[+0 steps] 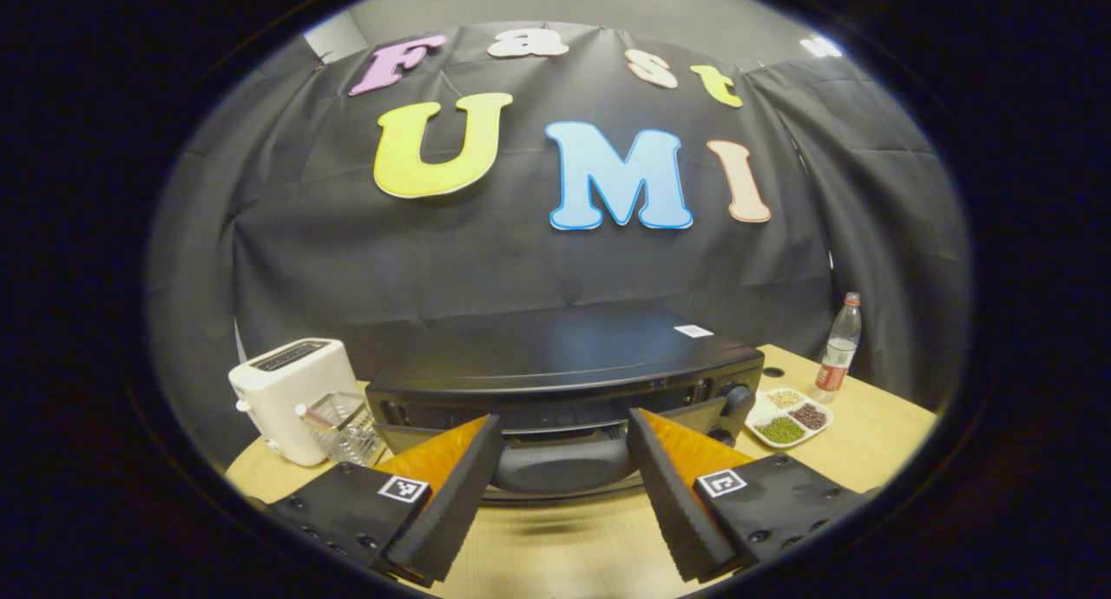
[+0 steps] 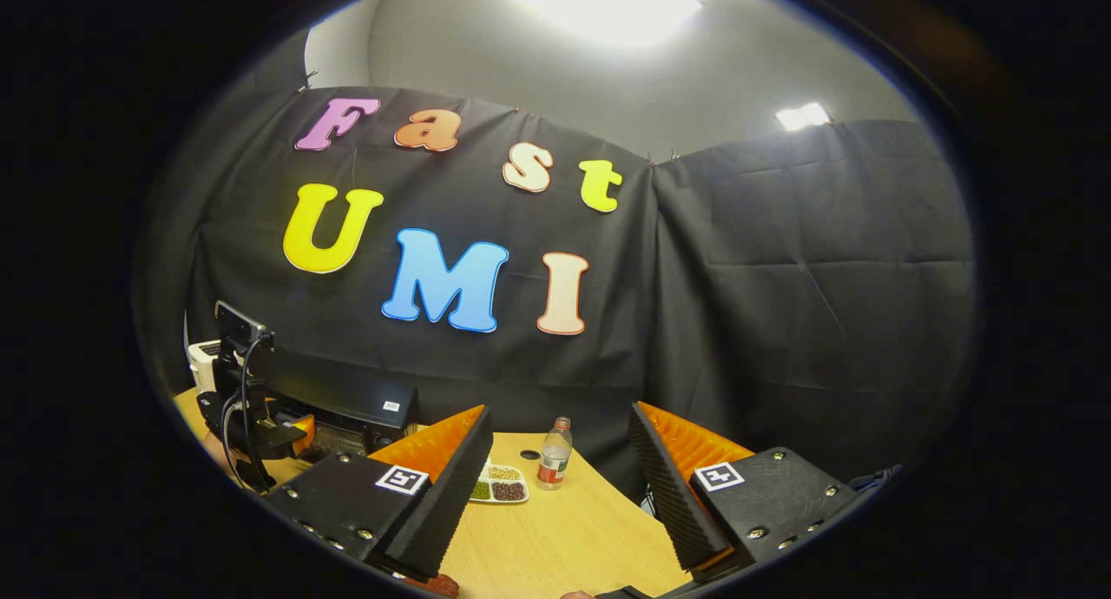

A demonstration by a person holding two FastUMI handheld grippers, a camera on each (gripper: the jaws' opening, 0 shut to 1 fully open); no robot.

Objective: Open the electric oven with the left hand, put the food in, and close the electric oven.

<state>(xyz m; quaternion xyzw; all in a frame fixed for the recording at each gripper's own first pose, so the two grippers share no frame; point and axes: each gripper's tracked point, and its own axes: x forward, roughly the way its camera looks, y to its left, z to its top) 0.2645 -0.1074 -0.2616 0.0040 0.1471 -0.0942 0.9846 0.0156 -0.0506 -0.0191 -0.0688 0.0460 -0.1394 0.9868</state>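
The black electric oven [image 1: 564,360] stands on the wooden table [image 1: 555,547], straight ahead in the left gripper view. Its door [image 1: 564,469] looks tipped slightly outward, with a dark gap along its top. My left gripper [image 1: 564,418] is open, its fingers on either side of the door's upper part without pressing on it. In the right gripper view the oven [image 2: 347,399] sits far left, with the left gripper [image 2: 252,408] and its cable in front of it. My right gripper [image 2: 560,412] is open and holds nothing. A small reddish-brown thing [image 2: 438,584] lies at the bottom edge.
A white toaster [image 1: 291,391] and a clear wire-like holder [image 1: 343,425] stand left of the oven. To its right are a divided white dish of beans [image 1: 785,417] and a plastic bottle [image 1: 838,347], also seen as dish [image 2: 496,486] and bottle [image 2: 554,453].
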